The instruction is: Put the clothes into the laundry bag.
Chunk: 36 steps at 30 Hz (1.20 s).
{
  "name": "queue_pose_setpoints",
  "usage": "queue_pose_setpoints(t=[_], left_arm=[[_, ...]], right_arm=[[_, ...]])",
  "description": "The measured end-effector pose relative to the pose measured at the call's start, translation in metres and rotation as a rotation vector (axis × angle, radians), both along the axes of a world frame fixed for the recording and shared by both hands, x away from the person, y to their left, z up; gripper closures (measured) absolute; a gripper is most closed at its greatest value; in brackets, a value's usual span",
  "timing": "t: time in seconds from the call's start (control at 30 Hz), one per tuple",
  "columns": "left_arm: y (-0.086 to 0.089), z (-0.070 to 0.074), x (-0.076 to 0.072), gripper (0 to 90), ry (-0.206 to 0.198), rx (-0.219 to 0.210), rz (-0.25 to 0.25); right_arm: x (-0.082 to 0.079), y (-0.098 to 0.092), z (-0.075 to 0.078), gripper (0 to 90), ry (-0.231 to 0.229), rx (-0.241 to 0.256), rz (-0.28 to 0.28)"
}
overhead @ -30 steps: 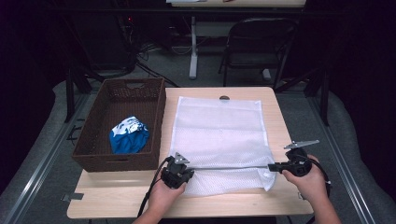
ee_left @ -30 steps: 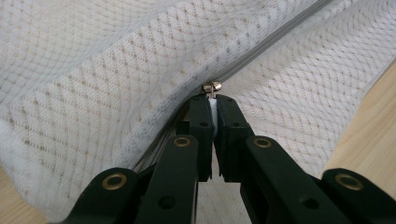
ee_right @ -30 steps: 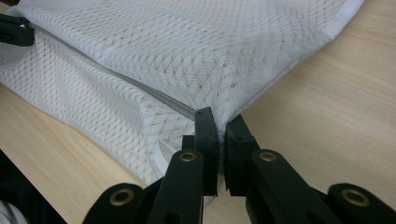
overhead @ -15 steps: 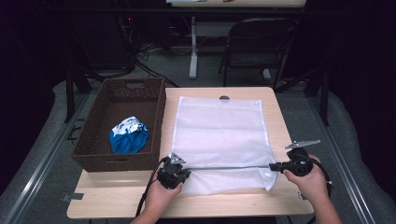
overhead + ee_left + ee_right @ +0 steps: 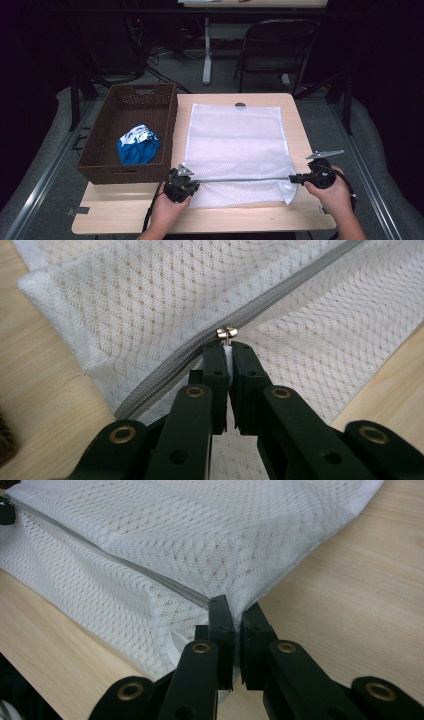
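- Basket [image 5: 100,165] off to the left of the left tongs [image 5: 192,186], blue cloth [image 5: 138,145] sitting inside. Not in play yet.
- Left tongs clenched on the white pull tab of the slider [image 5: 226,333], right at the near-left corner of the mesh bag [image 5: 235,145]. Zip [image 5: 280,295] running away from the jaws toward the other hand.
- Bag lying flat on the table [image 5: 125,220] between both tongs, near edge lifted a bit along the zip line.
- Right tongs [image 5: 296,178] pinched shut on the bag's fabric at the far end of the zip, corner bunched up between the jaws [image 5: 232,607].
- Looks like mid zip-run, with the slider at the left end.
- Possible trouble: tab is thin, so a sideways tug could pop it out of the left jaws.
- Slack mesh beside the teeth could get chewed into the slider if the right side eases off.
- Pulling too hard on the right might slip the fabric free, or drag the whole bag along the table instead of moving the slider.
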State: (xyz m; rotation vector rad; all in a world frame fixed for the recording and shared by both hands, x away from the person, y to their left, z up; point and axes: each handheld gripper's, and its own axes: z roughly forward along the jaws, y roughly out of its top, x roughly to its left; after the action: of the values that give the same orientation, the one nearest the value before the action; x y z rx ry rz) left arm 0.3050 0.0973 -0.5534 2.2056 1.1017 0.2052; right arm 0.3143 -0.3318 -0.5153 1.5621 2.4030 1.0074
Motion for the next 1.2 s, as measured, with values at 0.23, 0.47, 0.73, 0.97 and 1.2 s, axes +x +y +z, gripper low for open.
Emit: queue_pose_setpoints(t=[0.23,0.47,0.73,0.97,1.2], left_arm=[[0.009,0.0,0.0,86.9,0.001,0.001,0.018],[0.014,0.002,-0.002,86.9,-0.001,0.008,0.024],[0.019,0.003,-0.005,86.8,-0.001,0.012,0.026],[0.024,0.003,-0.006,86.9,-0.007,0.013,0.039],[0.031,0.002,-0.005,86.9,-0.006,0.019,0.053]], right_arm=[[0.0,-0.002,-0.001,86.0,0.001,-0.003,-0.007],[0.001,-0.002,-0.001,86.0,0.0,-0.006,-0.008],[0.001,-0.002,-0.001,86.0,0.003,-0.001,-0.004],[0.001,-0.003,-0.001,86.0,0.004,-0.002,-0.008],[0.001,-0.003,-0.002,86.0,0.0,-0.008,-0.014]])
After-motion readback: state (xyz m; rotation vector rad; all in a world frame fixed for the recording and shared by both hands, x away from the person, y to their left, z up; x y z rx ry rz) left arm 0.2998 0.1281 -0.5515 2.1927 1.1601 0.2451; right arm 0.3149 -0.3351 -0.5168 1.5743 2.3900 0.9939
